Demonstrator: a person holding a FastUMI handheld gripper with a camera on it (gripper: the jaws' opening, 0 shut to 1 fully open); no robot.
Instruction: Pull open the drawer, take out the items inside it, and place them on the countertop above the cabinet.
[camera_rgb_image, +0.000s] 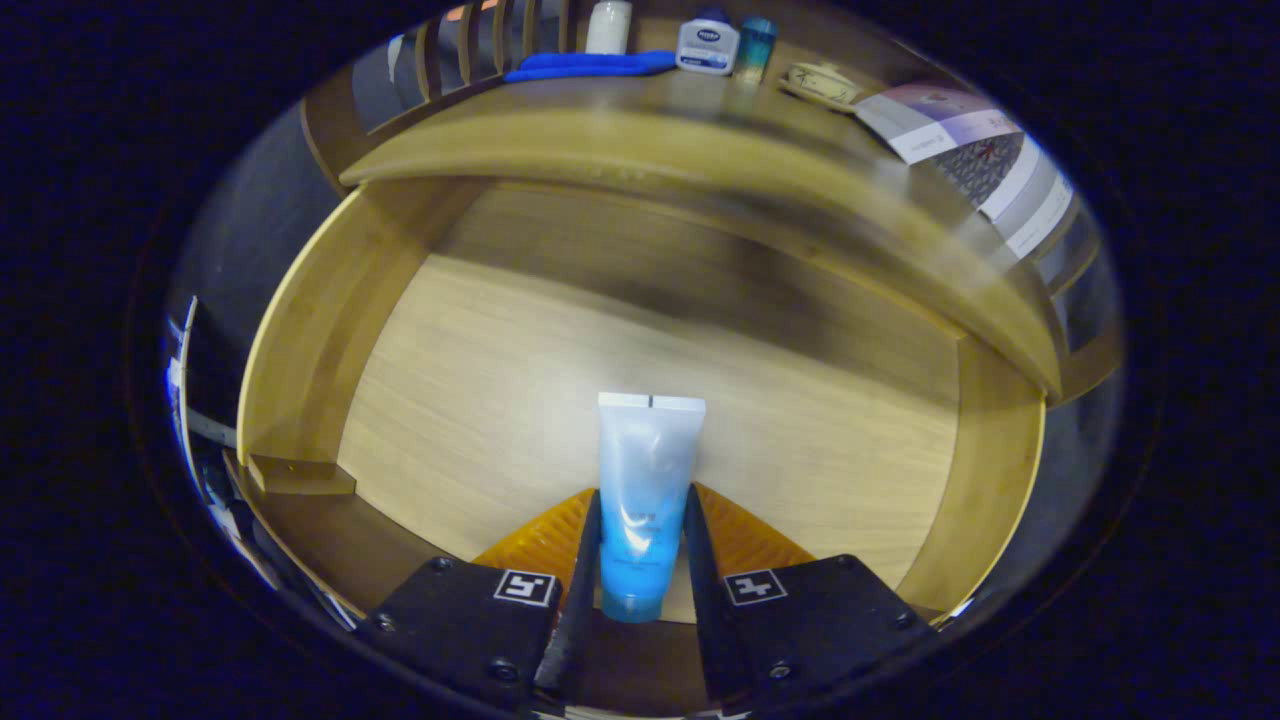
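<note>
Claw (640, 505) closed down narrow on a blue-and-white tube (642, 500), one finger pressed against each long side of it; grip sits on the lower, bluer half. Tube lies lengthwise between the fingers, its rounded cap end back toward the claw at 6 o'clock, its flat crimped white end pointing out ahead at 12. Whether the tube rests on the wood or is lifted just clear of it, cannot tell. Beneath and around it, the open drawer (300, 330): pale wood floor, bare apart from the tube, with side walls curving up at 9 and 3 o'clock from the claw and a small wooden block (300, 475) low on the inside of the 9 o'clock wall. Beyond the drawer at 12 o'clock, the front edge of the countertop (600, 140) overhangs the cavity. On that top, well beyond the tube: a folded blue cloth (590, 65) at about 12, a white bottle (608, 25) standing just behind it, a white jar with a blue label (707, 47) and a small teal container (756, 45) touching or nearly touching at 1 o'clock, then a low cream dish (822, 85), and a printed booklet (960, 140) lying flat out toward 2 o'clock. Wooden slats (480, 40) stand behind the cloth at 11.
</note>
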